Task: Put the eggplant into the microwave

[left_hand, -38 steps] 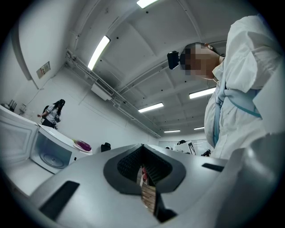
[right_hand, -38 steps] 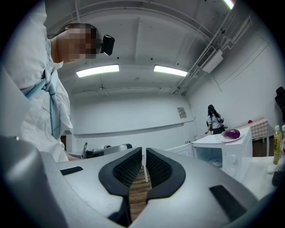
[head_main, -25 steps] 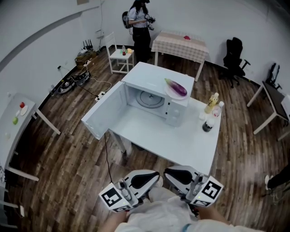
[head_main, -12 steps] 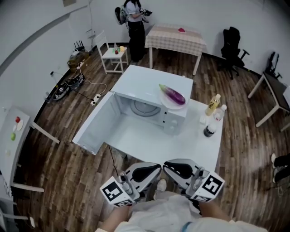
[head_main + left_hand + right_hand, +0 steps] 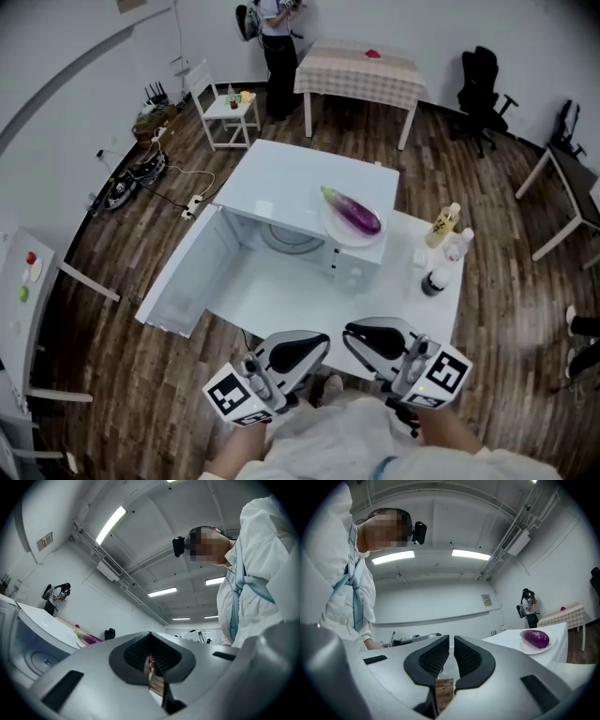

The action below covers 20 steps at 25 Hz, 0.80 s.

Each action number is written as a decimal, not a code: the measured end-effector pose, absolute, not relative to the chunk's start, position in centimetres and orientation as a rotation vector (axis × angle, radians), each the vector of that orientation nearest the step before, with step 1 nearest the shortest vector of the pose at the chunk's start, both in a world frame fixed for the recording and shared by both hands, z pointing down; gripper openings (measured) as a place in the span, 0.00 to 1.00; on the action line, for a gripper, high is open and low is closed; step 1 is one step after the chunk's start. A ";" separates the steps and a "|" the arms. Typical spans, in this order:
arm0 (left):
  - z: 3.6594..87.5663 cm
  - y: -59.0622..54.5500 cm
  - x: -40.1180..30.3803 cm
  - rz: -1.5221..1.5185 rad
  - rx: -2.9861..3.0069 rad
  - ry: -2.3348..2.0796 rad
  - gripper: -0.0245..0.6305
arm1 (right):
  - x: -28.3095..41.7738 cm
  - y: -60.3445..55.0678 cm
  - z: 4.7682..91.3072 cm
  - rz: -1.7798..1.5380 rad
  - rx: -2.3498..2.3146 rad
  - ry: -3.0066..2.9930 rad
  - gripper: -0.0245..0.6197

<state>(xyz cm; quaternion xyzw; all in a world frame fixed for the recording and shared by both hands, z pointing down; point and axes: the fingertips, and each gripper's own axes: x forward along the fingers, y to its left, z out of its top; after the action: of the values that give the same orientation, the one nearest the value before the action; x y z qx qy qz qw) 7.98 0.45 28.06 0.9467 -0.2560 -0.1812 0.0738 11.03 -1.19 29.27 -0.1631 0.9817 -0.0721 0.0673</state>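
My left tongs (image 5: 305, 347) are clenched, pads together with nothing between them. My right tongs (image 5: 370, 339) are pinched down to a thin slit and are also empty. I hold both low against my body, side by side and just apart. Their noses point forward, tilted slightly up, over the near edge of the white table (image 5: 375, 300), with the marker cubes back by my wrists. Well ahead, the microwave (image 5: 281, 183) stands on the table with its door (image 5: 183, 277) swung wide to the left. The eggplant (image 5: 352, 211) lies on a plate (image 5: 328, 225) on the microwave's roof. A few bottles (image 5: 441, 253) stand to the right.
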 end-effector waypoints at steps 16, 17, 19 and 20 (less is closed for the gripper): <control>29.3 -5.2 6.3 -0.510 2.830 -0.600 0.04 | 10.3 -7.8 28.8 -0.217 -0.668 2.928 0.10; 29.3 -5.5 6.3 -0.507 2.830 -0.590 0.04 | 10.5 -8.2 28.8 -0.213 -0.686 2.924 0.10; 29.4 -6.0 6.3 -0.502 2.830 -0.573 0.04 | 10.9 -9.2 28.8 -0.195 -0.718 2.925 0.10; 29.6 -6.2 6.3 -0.497 2.828 -0.565 0.04 | 11.1 -9.6 28.8 -0.182 -0.733 2.930 0.10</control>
<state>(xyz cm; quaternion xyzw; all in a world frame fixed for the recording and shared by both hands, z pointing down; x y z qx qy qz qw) 6.34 -6.20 29.57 0.9608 -0.1920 -0.1687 0.1073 11.09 -9.63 28.79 -0.2419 0.9667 -0.0599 0.0578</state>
